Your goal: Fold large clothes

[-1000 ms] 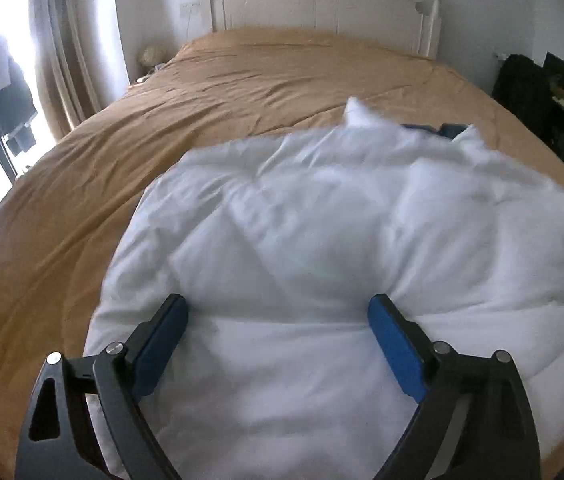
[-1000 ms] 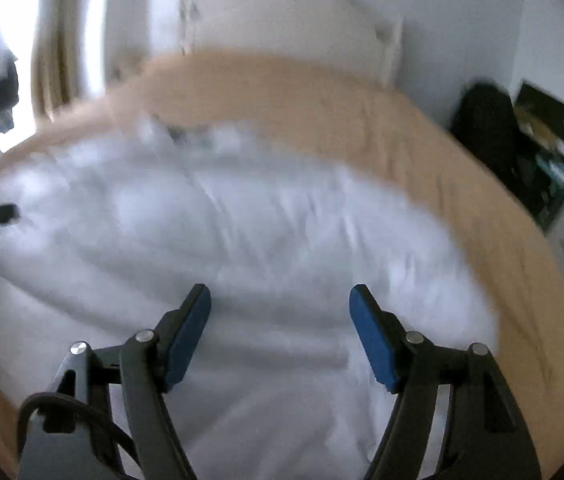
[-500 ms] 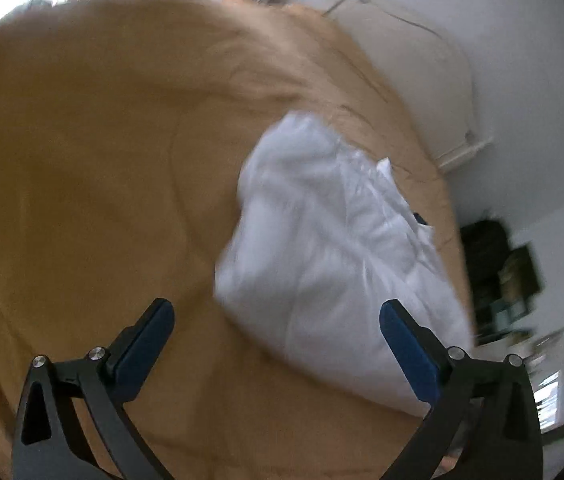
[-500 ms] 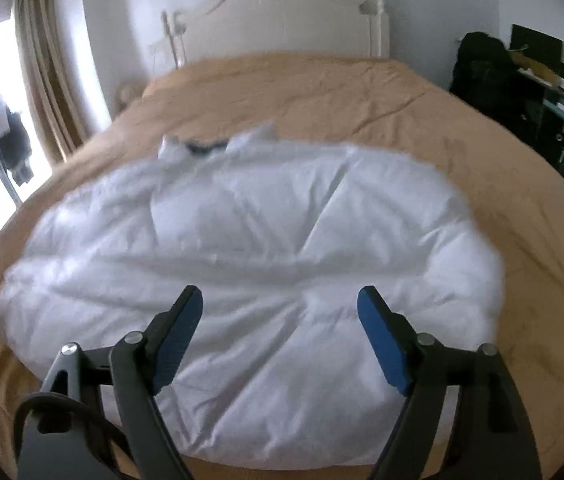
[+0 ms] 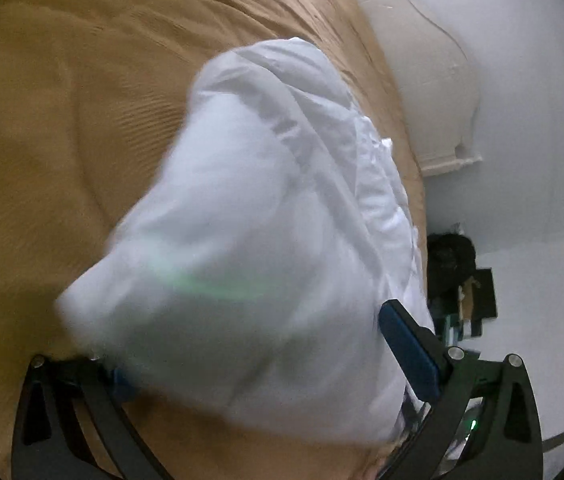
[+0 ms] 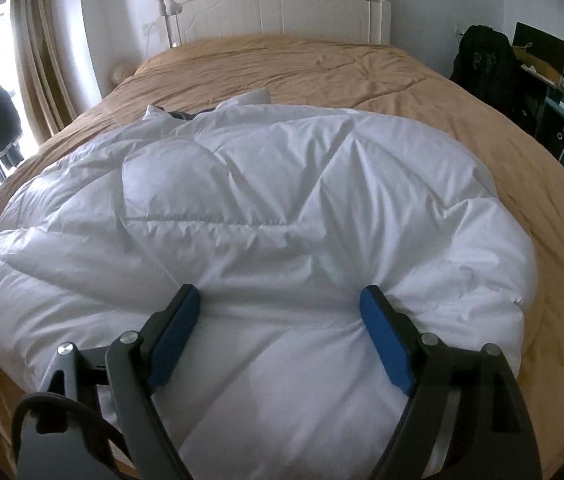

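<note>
A white puffy quilted jacket [image 6: 262,184] lies spread across the tan bed cover [image 6: 322,72], its collar toward the headboard. My right gripper [image 6: 280,294] is down on the jacket's near edge. Its jaws are opening, and a bulge of fabric sits between the blue pads [image 6: 382,340], which dent the padding without clamping it. In the left wrist view the picture is rolled sideways and blurred. There my left gripper [image 5: 250,340] stands wide open at one end of the jacket [image 5: 266,200]. The fabric lies between its jaws and covers the left finger.
The white headboard [image 6: 282,12] stands at the far end of the bed. A black bag [image 6: 482,68] and cluttered shelves are at the right. Curtains [image 6: 42,60] and a bright window are at the left. Bare bed cover [image 5: 62,120] surrounds the jacket.
My left gripper rolled sideways and swung off the jacket's top to its end, where fabric now lies between its jaws. My right gripper widened and sank onto the near edge.
</note>
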Motion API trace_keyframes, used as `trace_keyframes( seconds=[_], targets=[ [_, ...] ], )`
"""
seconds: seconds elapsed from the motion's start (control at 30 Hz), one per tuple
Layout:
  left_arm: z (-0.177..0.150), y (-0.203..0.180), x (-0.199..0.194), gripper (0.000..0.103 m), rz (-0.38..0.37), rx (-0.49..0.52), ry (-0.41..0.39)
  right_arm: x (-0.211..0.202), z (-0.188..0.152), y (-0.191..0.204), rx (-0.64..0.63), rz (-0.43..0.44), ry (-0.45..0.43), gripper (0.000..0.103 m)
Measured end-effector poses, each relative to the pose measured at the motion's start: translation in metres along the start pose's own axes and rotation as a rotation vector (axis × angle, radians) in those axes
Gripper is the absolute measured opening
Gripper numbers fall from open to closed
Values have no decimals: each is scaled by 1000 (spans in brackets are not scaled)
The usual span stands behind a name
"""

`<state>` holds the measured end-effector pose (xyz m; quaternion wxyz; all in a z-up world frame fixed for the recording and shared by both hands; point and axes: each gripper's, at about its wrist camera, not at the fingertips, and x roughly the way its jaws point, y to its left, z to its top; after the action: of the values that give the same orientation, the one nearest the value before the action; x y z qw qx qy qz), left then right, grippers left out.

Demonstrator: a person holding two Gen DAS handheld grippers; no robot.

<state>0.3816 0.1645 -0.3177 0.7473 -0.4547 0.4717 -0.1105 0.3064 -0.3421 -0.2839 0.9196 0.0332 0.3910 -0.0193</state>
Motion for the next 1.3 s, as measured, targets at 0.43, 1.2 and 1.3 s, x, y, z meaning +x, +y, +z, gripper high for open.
trace_keyframes(
  seconds=[0.43,1.2,1.3],
  targets=[
    [2,-24,-1,35,17,51,-3,-39,2,-6,81,105,3,62],
    [24,-59,42,49,87,105,48,138,129,77,77,131,371,13],
    [28,-60,45,49,87,110,51,166,150,77,80,107,381,10]
  ],
)
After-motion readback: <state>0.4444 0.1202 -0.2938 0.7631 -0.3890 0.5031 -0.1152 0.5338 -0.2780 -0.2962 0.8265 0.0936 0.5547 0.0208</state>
